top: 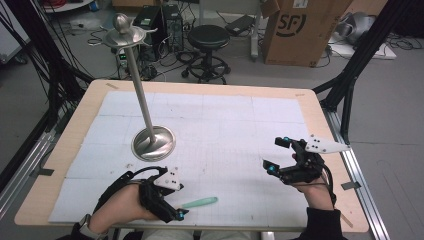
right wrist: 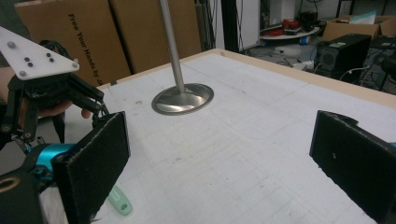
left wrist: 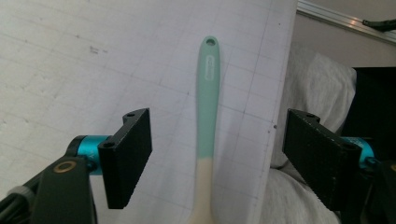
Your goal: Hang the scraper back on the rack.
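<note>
- Left tongs (left wrist: 217,154) nearest the lens in the left gripper view: jaws spread wide, nothing pinched, pads clear of the spatula on both sides.
- Spatula (left wrist: 207,116) flat on the white mat (left wrist: 93,56), running straight up the middle between the two jaws; mint-green handle with hanging hole pointing away, cream part toward the camera.
- Same spatula (top: 200,202) at near edge of desk (top: 95,95) in high view, just right of left tongs (top: 175,212), well apart from right tongs.
- Left hand (top: 122,207) low over near desk edge, tongs pointed along the handle; lined up for a grab, not gripping.
- Right tongs (top: 272,155) released too, jaws gaping, empty; hovering over right side of mat.
- Right gripper view: own jaws wide (right wrist: 219,158), bare mat between, handle tip of spatula (right wrist: 119,201) peeking by the lower left jaw.
- Metal stand (top: 150,140) upright on left-centre of mat, round base, tall pole, hook top (top: 122,31); nothing hanging on it.
- Progress, judged: early. Approach and alignment look done; pinch on handle not yet made.
- Left, likely: close on handle, lift, carry to stand, hang by the hole.
- Risk: thin handle flat on mat, pads could slide over it.
</note>
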